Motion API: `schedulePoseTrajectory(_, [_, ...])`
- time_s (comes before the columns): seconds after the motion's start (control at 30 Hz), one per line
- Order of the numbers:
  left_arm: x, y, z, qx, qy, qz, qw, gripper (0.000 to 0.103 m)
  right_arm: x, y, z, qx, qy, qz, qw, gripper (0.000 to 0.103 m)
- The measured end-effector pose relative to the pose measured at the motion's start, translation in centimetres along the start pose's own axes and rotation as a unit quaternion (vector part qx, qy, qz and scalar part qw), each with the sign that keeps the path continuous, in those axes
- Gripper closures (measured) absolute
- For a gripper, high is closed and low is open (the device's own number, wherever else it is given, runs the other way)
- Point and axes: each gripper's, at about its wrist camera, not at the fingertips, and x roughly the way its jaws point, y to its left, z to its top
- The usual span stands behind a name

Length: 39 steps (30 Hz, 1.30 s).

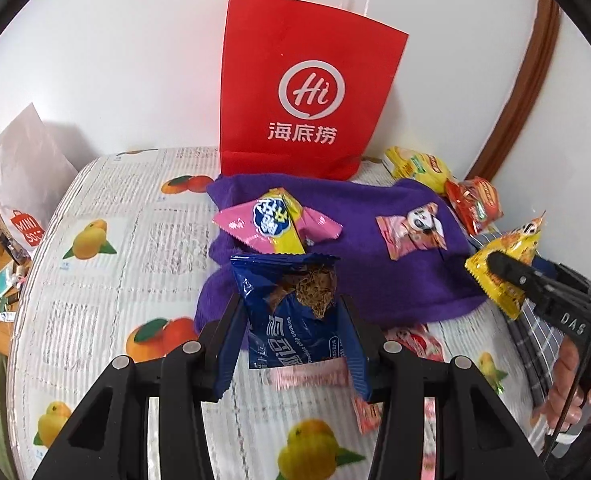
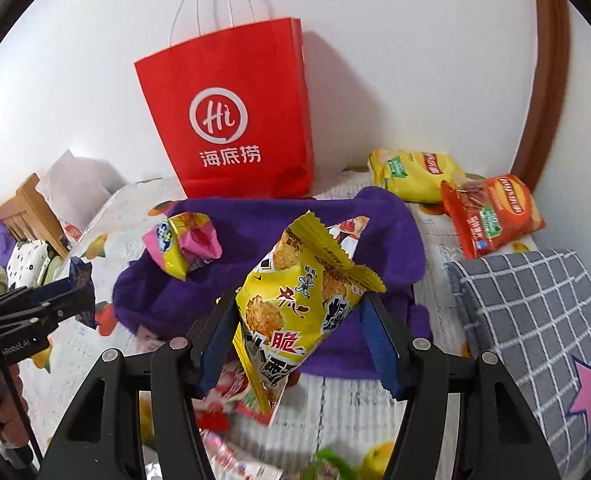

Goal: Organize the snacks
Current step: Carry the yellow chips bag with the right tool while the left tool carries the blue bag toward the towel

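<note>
The blue cookie packet sat clamped in my left hand-held gripper and the yellow snack packet in my right hand-held gripper, both lifted clear of the purple towel. I judged the sorting barely begun: a pink-and-yellow packet, a small pink packet and two chip bags lay loose before the red paper bag.

The red bag looked like matt paper with thin string handles. The purple towel was soft, fuzzy cloth. The blue cookie packet and the yellow snack packet were glossy, crinkled plastic film. The tablecloth looked smooth and printed.
</note>
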Motion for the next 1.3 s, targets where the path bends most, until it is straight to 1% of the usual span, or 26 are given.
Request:
schedulePoseTrajectory(0.1, [1.2, -0.1, 0.4, -0.003, -0.002, 0.005, 1.0000, 0.059, 1.6, -0.3, 0.0, -0.020, -0.010, -0.003, 1.000, 0.042])
schedulePoseTrajectory(0.23, [2.4, -0.1, 0.7, -0.014, -0.010, 0.017, 0.9997, 0.059, 3.6, -0.7, -0.2, -0.042, -0.014, 0.006, 0.999, 0.042])
schedulePoseTrajectory(0.3, [2.7, -0.2, 0.9, -0.017, -0.015, 0.020, 0.9995, 0.059, 4.3, -1.1, -0.6, -0.041, -0.016, 0.015, 0.999, 0.042])
schedulePoseTrajectory(0.4, [3.5, -0.8, 1.3, -0.010, -0.016, 0.023, 0.9996, 0.059, 5.4, -1.7, -1.0, -0.039, 0.006, 0.025, 0.999, 0.042])
schedulePoseTrajectory(0.57, [5.6, -1.4, 1.6, -0.001, -0.015, 0.041, 0.9990, 0.059, 7.0, -1.6, -1.4, -0.056, 0.029, -0.005, 0.998, 0.042])
schedulePoseTrajectory(0.7, [7.4, -1.4, 1.7, -0.005, -0.005, 0.038, 0.9993, 0.059, 7.1, -1.8, -1.4, -0.052, 0.027, -0.002, 0.998, 0.042])
schedulePoseTrajectory(0.8, [8.2, -1.4, 1.7, -0.005, -0.007, 0.038, 0.9993, 0.059, 7.4, -2.0, -1.4, -0.050, 0.024, -0.012, 0.998, 0.042])
schedulePoseTrajectory(0.9, [8.9, -1.2, 1.6, -0.017, -0.012, 0.031, 0.9993, 0.059, 7.7, -2.4, -1.6, -0.050, 0.024, -0.017, 0.998, 0.042])
schedulePoseTrajectory(0.97, [9.3, -1.2, 1.3, -0.021, -0.008, 0.027, 0.9994, 0.059, 8.0, -2.6, -1.7, -0.046, 0.027, -0.020, 0.998, 0.042])
schedulePoseTrajectory(1.07, [9.6, -1.5, 0.8, -0.014, -0.008, 0.027, 0.9995, 0.059, 8.4, -2.9, -1.9, -0.039, 0.030, -0.018, 0.999, 0.042])
schedulePoseTrajectory(1.13, [9.9, -1.6, 0.6, -0.010, -0.005, 0.032, 0.9994, 0.059, 8.7, -3.0, -2.0, -0.040, 0.036, -0.024, 0.998, 0.042])
schedulePoseTrajectory(1.2, [9.9, -1.4, 0.6, -0.012, -0.002, 0.027, 0.9996, 0.059, 9.1, -2.8, -2.0, -0.040, 0.040, -0.028, 0.998, 0.042])
schedulePoseTrajectory(1.3, [9.5, -1.1, 0.6, -0.017, -0.012, 0.026, 0.9994, 0.059, 9.5, -2.4, -2.2, -0.048, 0.045, -0.026, 0.997, 0.042])
